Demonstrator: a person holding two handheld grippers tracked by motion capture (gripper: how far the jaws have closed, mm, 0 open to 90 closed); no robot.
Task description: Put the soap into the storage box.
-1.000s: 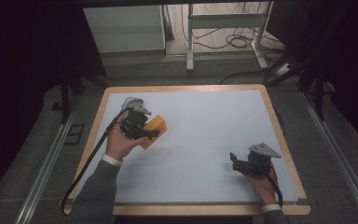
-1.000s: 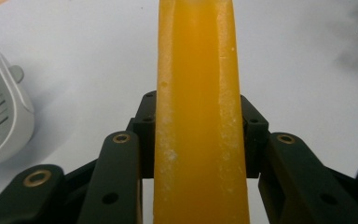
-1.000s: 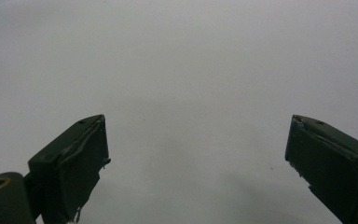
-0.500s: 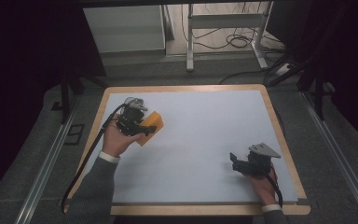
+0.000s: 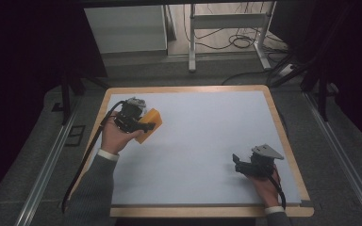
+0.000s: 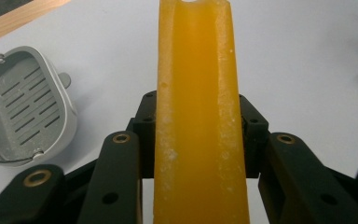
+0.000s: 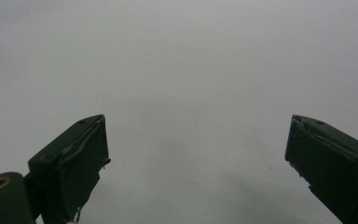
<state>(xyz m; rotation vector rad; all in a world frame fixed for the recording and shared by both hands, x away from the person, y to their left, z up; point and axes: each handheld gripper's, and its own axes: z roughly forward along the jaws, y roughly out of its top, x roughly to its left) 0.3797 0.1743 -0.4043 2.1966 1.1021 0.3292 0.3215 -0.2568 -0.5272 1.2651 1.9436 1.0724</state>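
**Yellow block clamped in left gripper near the table's left edge**

The left gripper [image 5: 139,123] is seen in the high view near the left edge of the table [image 5: 207,99], toward the far left corner, held in the person's left hand [image 5: 115,137]. A yellow block [image 6: 196,116] is clamped between its jaws; in the left gripper view the block runs lengthwise up the middle, with both black jaws pressed against its sides. The block's surface is noted as waxy, with pale flecks along its edges. In the high view it juts from the gripper toward the table's middle.

A grey slotted tray [image 6: 21,105] with a thin wire handle is recorded on the table just beside the clamped block, toward the wooden edge.

The right gripper [image 5: 245,164] is held low near the right front corner. Its jaws are spread wide apart, with bare table surface between them.
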